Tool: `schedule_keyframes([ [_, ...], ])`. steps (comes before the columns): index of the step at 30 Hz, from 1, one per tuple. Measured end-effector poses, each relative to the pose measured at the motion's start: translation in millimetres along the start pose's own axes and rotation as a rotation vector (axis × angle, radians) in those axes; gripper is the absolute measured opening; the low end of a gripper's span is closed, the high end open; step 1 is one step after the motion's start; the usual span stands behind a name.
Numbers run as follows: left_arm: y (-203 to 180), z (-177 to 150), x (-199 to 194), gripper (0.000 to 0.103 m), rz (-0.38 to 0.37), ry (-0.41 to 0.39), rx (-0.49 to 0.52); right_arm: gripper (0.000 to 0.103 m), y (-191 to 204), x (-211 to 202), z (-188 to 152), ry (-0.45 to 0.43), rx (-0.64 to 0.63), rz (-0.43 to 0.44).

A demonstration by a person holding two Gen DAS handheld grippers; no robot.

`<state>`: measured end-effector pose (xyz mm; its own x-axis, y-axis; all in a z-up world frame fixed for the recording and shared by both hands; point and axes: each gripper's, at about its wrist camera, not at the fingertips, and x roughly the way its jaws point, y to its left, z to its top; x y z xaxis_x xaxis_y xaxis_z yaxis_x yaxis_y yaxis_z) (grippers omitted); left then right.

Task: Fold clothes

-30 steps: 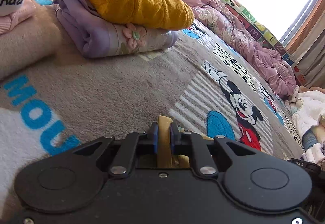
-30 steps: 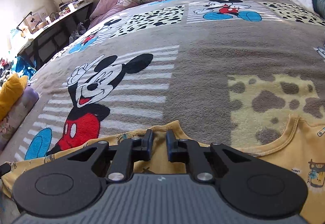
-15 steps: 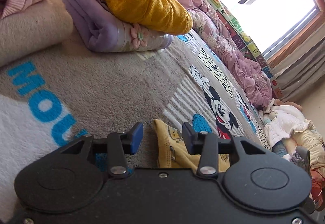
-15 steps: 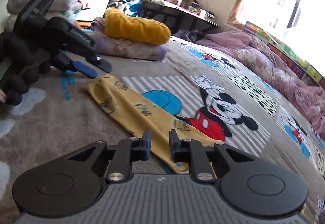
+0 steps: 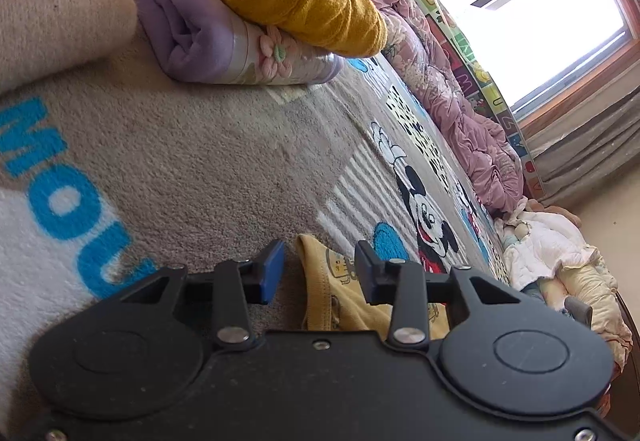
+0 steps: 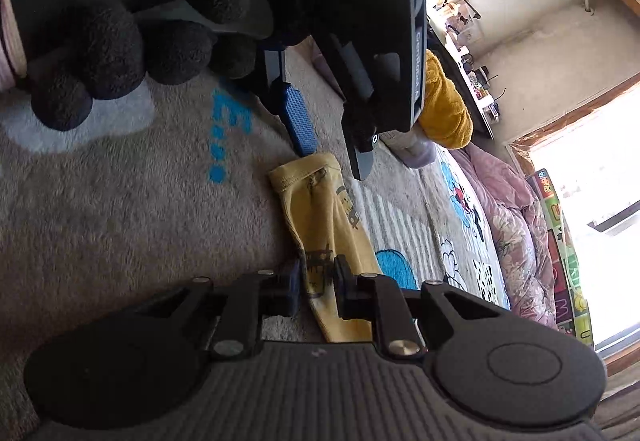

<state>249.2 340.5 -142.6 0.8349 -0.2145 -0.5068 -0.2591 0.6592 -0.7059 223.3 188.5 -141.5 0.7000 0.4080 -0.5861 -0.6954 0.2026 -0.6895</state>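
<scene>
— What sort of place is this?
— A home bedroom: a grey fleece cartoon-mouse blanket (image 5: 224, 145) covers a bed, with a crumpled pink floral quilt (image 5: 460, 109) along the wood-framed window (image 5: 560, 1).
— Anything else?
— A cluttered dark desk (image 6: 460, 41) against the wall.

Support surface: bed covered by a grey cartoon-print blanket (image 5: 208, 145). Yellow garment (image 6: 328, 225) lies flat at 6 o'clock. Folded clothes stack (image 5: 256, 9) at 12 o'clock. Crumpled pink quilt (image 5: 472, 121) at 2 o'clock.

Gripper body hides the yellow garment's (image 6: 332, 225) near end.
</scene>
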Motion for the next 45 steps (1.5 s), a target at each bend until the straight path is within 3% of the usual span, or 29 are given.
schedule_keyframes([
  [1,0.3,0.2,1.6,0.01,0.009,0.003,0.004,0.004,-3.2,-1.9,1.7,0.002,0.031,0.019],
  [2,0.7,0.4,3.2,0.008,0.018,0.006,0.009,0.004,-6.6,-8.9,3.7,-0.017,0.065,0.037],
  [4,1.2,1.1,4.4,0.008,0.032,0.009,0.019,0.004,-13.2,-26.6,6.1,-0.071,0.137,0.055],
  [7,0.6,0.3,5.5,0.007,0.057,0.006,0.042,0.005,-12.1,-16.6,-1.5,-0.023,0.185,0.099],
  [12,-6.9,-2.8,0.6,0.007,0.092,-0.029,0.098,0.01,7.5,-23.3,2.6,-0.035,0.137,0.026],
  [16,-6.3,-3.9,-6.1,0.007,0.114,-0.035,0.11,0.037,5.2,-47.1,-1.8,-0.062,0.178,0.056],
  [17,-6.7,-4.3,-7.1,0.012,0.116,-0.035,0.114,0.042,1.2,-55.1,-6.1,-0.069,0.209,0.074],
  [20,-10.5,-4.0,-15.7,0.021,0.116,-0.061,0.129,0.041,-17.6,-76.3,-24.3,-0.075,0.332,0.099],
  [23,-32.2,-13.1,-23.8,0.022,0.062,-0.058,0.295,0.04,-40.9,-95.7,-46.1,-0.069,0.476,0.104],
  [26,-55.1,-22.9,-31.8,0.022,0.003,-0.052,0.47,0.04,-66.0,-102.4,-81.5,-0.055,0.614,0.039],
  [28,-59.8,-38.6,-13.0,0.022,0.046,0.085,0.582,0.04,-84.1,-93.0,-107.4,-0.032,0.694,0.015],
  [29,-59.9,-49.3,-0.7,0.022,0.118,0.135,0.666,0.04,-93.1,-88.3,-120.4,-0.02,0.734,0.003],
  [30,-61.9,-53.9,1.7,0.021,0.136,0.126,0.709,0.04,-102.1,-83.7,-133.3,-0.009,0.774,-0.009],
  [33,-75.4,-48.2,-11.6,0.023,0.061,0.05,0.686,0.039,-128.8,-65.6,-169.9,0.022,0.896,-0.029],
  [36,-88.0,-51.9,-8.4,0.03,-0.011,0.028,0.671,0.03,-154.0,-36.8,-200.1,0.039,1.028,-0.005],
  [39,-95.2,-57.2,10.3,0.03,0.035,0.074,0.698,0.021,-171.5,-3.5,-221.7,0.054,1.135,0.057],
  [41,-88.3,-57.7,28.0,0.03,0.122,0.134,0.687,0.019,-167.0,18.3,-218.4,0.1,1.068,0.06],
  [43,-81.6,-52.1,31.6,0.032,0.118,0.14,0.655,0.019,-167.0,29.9,-214.9,0.12,1.026,0.064],
  [45,-79.5,-42.1,23.8,0.032,0.072,0.09,0.592,0.02,-174.9,26.6,-212.4,0.099,1.033,0.076],
])
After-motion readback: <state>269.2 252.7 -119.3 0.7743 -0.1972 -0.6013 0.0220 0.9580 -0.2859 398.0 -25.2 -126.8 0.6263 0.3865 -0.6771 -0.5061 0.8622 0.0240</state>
